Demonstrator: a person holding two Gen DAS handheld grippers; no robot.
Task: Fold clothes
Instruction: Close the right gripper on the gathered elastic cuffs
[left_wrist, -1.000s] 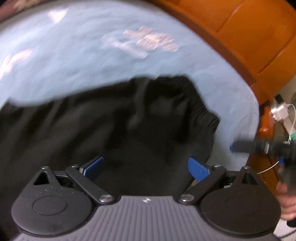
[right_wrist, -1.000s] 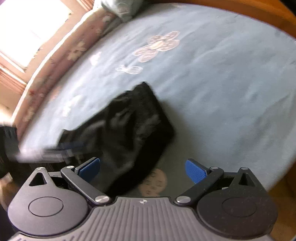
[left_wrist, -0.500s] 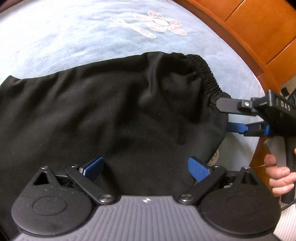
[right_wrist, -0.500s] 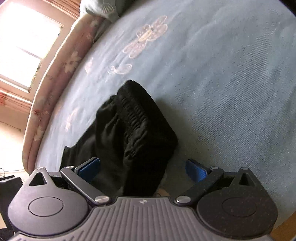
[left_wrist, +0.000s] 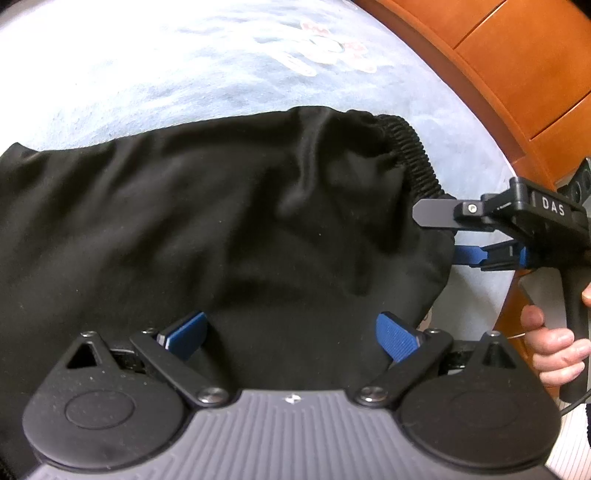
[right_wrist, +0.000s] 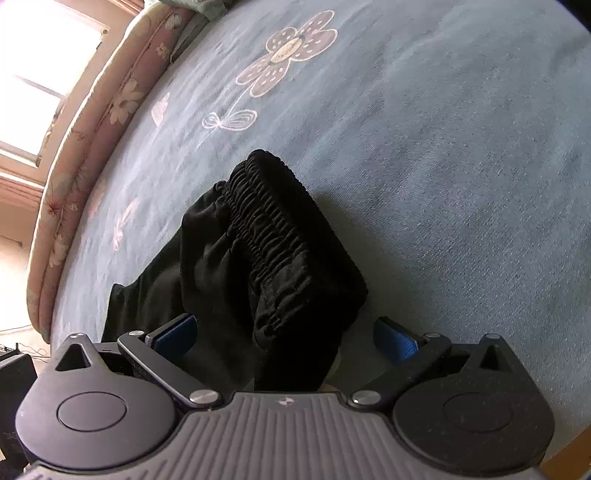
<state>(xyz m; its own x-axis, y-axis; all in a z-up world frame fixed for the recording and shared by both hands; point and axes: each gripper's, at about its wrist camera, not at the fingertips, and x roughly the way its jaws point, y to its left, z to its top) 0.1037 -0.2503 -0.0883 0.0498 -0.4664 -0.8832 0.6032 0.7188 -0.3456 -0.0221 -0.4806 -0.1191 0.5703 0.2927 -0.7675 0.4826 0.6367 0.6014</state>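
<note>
Black shorts (left_wrist: 221, 221) lay spread on the blue bed sheet (left_wrist: 166, 66), leg end at left and the elastic waistband (left_wrist: 413, 155) at right near the wooden headboard (left_wrist: 498, 55), so probably laid flat to be folded. The left gripper (left_wrist: 291, 332) hung low over the near edge with its fingers wide apart and cloth between them but not pinched, likely lining up a grab. The right gripper (right_wrist: 284, 339), fingers also wide and gripping nothing, had come in at the waistband end with the bunched band (right_wrist: 269, 229) between its pads, seemingly to take that corner.
</note>
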